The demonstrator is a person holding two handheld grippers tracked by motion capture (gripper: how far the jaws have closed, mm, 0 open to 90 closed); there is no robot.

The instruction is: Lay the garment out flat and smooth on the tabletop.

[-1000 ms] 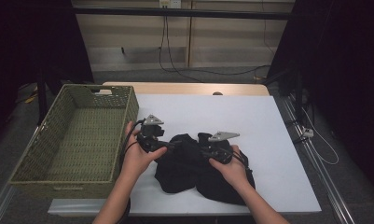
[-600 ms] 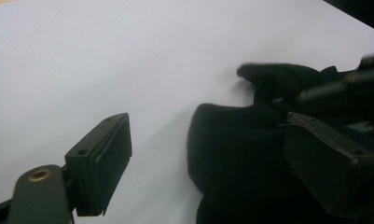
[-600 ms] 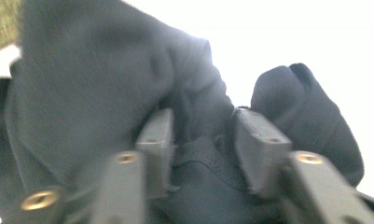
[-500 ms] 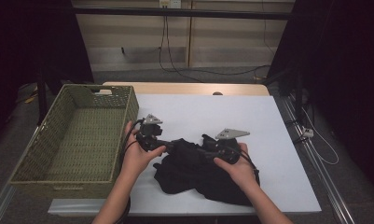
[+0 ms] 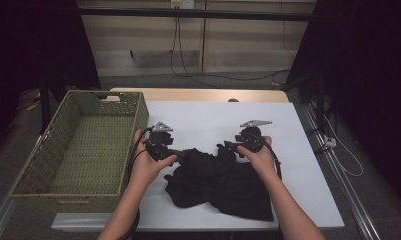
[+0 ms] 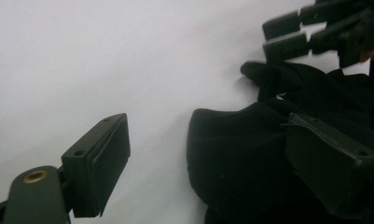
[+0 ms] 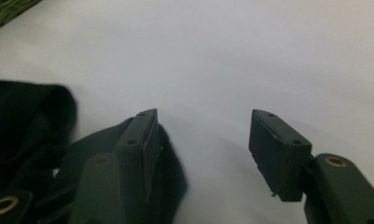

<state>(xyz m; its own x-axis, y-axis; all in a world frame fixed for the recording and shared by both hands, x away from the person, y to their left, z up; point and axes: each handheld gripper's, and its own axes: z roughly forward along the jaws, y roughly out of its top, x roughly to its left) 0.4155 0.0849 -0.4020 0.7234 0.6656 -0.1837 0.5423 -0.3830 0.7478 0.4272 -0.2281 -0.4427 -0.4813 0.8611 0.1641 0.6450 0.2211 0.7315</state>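
One black garment (image 5: 220, 182), limp and light at frame centre; we held both grippers spread, edges easiest to pinch.

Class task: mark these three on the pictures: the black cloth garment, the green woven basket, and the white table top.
Black cloth garment (image 5: 220, 182), high view, middle of the crumpled cloth.
Green woven basket (image 5: 138, 112), high view, right side wall.
White table top (image 5: 198, 120), high view, bare far part.

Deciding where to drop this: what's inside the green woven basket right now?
The basket looks empty in the high view: just its bare woven floor. The strip behind its near wall is hidden. The black garment lies on the white table beside it.
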